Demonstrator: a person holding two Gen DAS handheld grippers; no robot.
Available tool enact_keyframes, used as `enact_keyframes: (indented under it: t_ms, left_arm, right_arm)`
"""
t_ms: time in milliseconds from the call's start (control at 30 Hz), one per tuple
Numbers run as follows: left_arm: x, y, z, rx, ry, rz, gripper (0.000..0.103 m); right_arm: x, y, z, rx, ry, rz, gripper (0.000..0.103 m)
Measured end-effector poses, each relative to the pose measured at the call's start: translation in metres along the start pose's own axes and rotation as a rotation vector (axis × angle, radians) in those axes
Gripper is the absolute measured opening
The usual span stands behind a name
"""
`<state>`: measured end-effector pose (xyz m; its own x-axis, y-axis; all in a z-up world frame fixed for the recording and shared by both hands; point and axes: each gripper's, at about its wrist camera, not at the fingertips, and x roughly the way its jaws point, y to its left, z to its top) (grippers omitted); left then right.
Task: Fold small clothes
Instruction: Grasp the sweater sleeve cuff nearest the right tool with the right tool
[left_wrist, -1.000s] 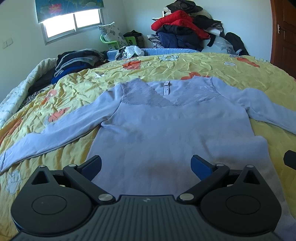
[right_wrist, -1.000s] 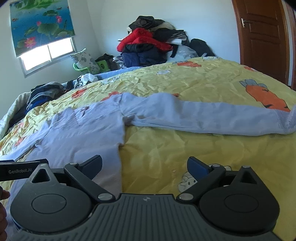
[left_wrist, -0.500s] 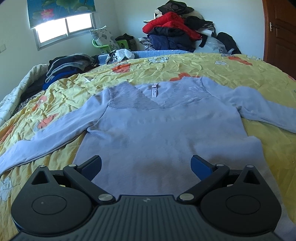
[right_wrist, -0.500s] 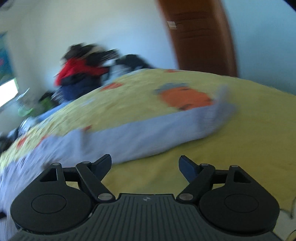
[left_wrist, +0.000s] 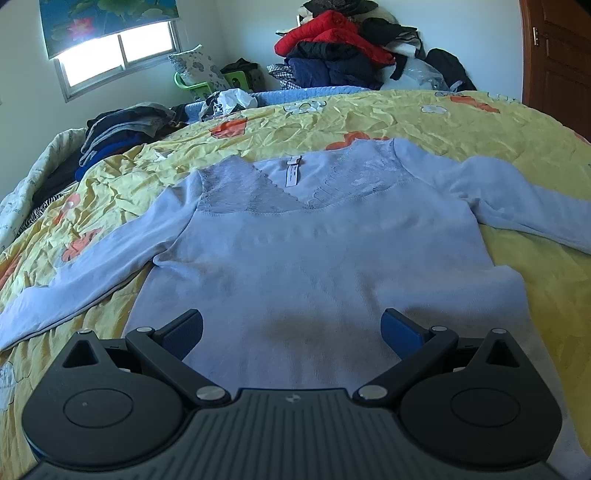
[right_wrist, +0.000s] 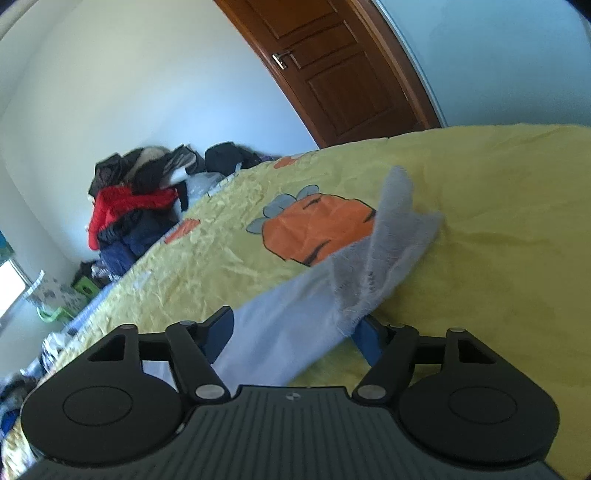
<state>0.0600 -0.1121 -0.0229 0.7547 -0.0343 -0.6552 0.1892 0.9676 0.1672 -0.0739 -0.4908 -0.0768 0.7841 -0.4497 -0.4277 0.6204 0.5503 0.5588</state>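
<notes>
yellow bedspread (right_wrist: 498, 192) — sleeve (right_wrist: 295, 325) lies between right gripper (right_wrist: 297, 328) fingers

The left matte black plastic two-finger tongs (left_wrist: 291, 328) have a dark grey ribbed centre plate with a small pale emblem near its upper edge. On either side sits a round black housing with a shallow circular recess and a triangular cut-out above it. Angled black link arms carry silver round screw heads at their joints and end in blue rectangular finger pads (left_wrist: 400, 329). The right matte black plastic two-finger tongs (right_wrist: 295, 334) have the same ribbed plate, round housings, silver screws and blue pads (right_wrist: 369, 341).
</notes>
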Motion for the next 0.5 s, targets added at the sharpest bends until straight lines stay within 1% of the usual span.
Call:
enact_keyframes:
  t_ms: [100, 167, 233, 300, 367, 500]
  left_arm:
    - [0.002, 0.000, 0.002, -0.003, 0.005, -0.002, 0.103]
    - [0.004, -0.001, 0.004, -0.003, 0.004, 0.000, 0.103]
    - [0.004, 0.000, 0.006, 0.001, -0.001, 0.003, 0.103]
    - [0.005, 0.001, 0.008, 0.000, -0.005, 0.009, 0.103]
    - [0.006, 0.003, 0.009, -0.004, -0.004, 0.011, 0.103]
    - [0.012, 0.012, 0.009, -0.026, 0.014, 0.023, 0.103]
  right_arm:
    - [0.014, -0.002, 0.008, 0.062, -0.009, 0.006, 0.053]
    - [0.022, -0.006, 0.011, 0.116, 0.005, 0.009, 0.025]
    - [0.032, -0.015, 0.014, 0.185, 0.023, 0.007, 0.014]
    - [0.034, -0.018, 0.015, 0.207, 0.024, 0.020, 0.012]
    - [0.032, -0.015, 0.015, 0.193, 0.014, 0.030, 0.012]
    - [0.027, 0.001, 0.017, 0.164, 0.020, 0.097, 0.011]
